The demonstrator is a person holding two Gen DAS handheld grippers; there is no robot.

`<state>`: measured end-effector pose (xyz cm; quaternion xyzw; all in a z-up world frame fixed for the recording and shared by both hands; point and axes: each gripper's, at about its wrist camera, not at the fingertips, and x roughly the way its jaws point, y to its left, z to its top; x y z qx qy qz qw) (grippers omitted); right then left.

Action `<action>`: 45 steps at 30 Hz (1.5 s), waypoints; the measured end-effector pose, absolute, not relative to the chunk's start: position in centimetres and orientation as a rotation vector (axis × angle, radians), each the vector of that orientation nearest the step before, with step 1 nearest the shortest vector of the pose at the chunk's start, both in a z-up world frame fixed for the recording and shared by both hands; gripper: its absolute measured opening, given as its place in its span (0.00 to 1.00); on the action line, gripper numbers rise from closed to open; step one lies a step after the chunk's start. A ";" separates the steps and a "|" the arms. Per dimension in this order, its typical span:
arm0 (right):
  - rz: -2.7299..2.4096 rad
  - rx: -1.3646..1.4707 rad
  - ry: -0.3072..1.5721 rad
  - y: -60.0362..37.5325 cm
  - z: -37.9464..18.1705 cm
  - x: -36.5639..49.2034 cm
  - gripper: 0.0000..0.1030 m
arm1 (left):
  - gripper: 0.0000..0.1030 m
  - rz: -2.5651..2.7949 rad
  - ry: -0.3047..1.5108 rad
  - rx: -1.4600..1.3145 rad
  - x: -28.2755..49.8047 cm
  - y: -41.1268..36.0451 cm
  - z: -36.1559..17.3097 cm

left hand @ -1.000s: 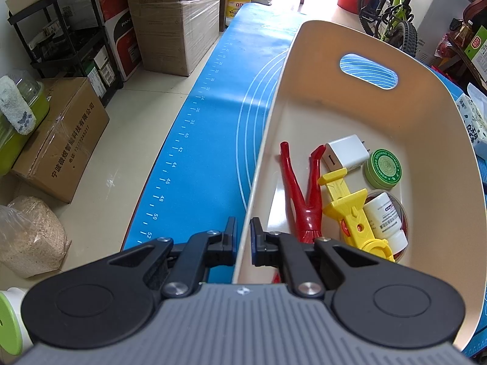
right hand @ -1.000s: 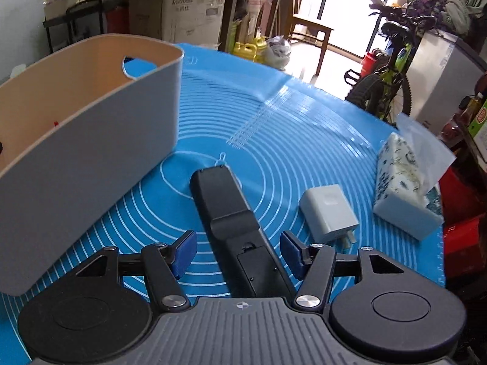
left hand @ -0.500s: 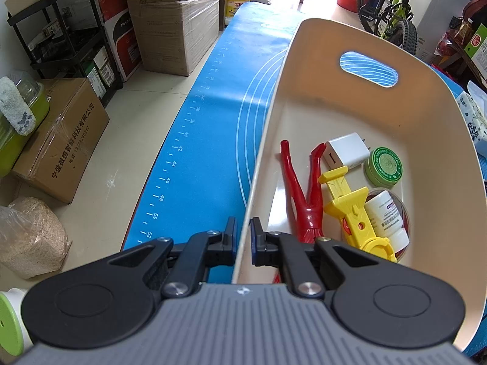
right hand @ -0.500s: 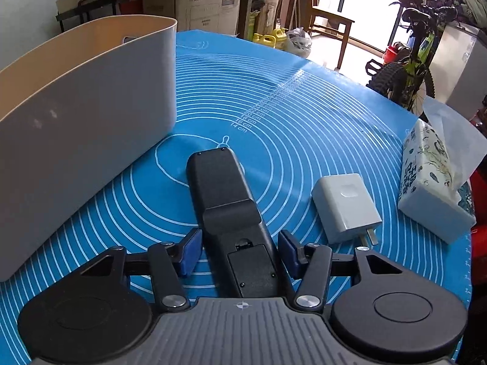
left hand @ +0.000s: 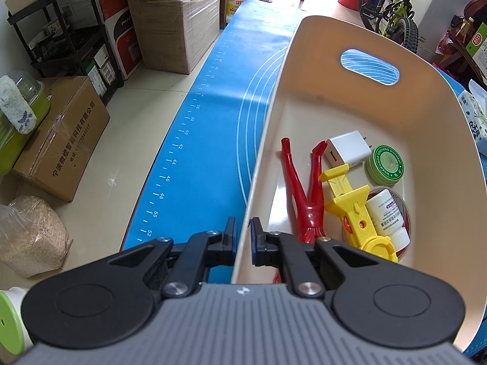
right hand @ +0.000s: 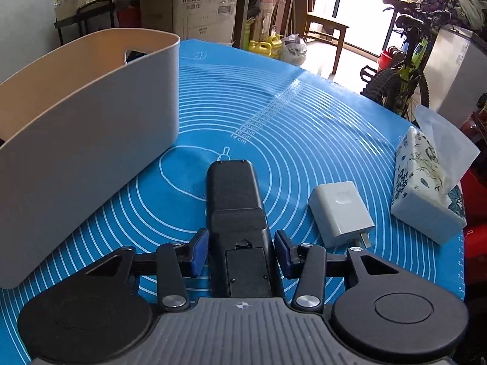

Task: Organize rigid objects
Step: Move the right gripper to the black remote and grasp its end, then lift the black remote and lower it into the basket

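Remote control [right hand: 236, 213], black and lying back-side up on the blue mat [right hand: 304, 127], sits directly between the pads of the right gripper [right hand: 240, 254]. Its long axis runs straight ahead along the gripper's own pointing line, the battery-cover end nearest the gripper body and the far end reaching forward beyond the fingertips. The jaws are closing at a middling width; the blue pads flank the remote's two long sides, and a thin gap appears to remain on each, so contact is not yet confirmed.

The grey charger [right hand: 341, 213] lies just beside the right fingertip, outside the jaws and apart from the remote. A tissue pack [right hand: 426, 188] stands further right. The bin [right hand: 91, 140] stands to the gripper's left and ahead, near but not touching the remote.

The left gripper [left hand: 243, 240] is clamped narrow on the bin's near rim [left hand: 240, 261], one pad outside the wall and one inside. Within the bin, ahead and right of that gripper, lie a red figure [left hand: 301, 191], a yellow tool [left hand: 353, 203], a white charger [left hand: 347, 149], a green tin [left hand: 385, 164] and a white bottle [left hand: 386, 216].

Judgement: the right hand is the nearer and correctly aligned; the grip crosses the remote's short width, which suits a lift leftward over the bin wall.
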<state>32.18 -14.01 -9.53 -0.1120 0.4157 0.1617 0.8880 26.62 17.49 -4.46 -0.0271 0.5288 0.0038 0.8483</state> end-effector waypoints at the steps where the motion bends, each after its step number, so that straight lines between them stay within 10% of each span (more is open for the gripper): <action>1: 0.335 -0.230 0.858 -14.0 -9.3 32.1 0.51 | 0.11 0.007 1.115 -0.058 26.6 17.5 -4.5; 45: 0.313 -0.138 0.738 -14.6 -5.4 30.5 0.51 | 0.11 0.010 1.113 -0.052 26.5 17.5 -4.6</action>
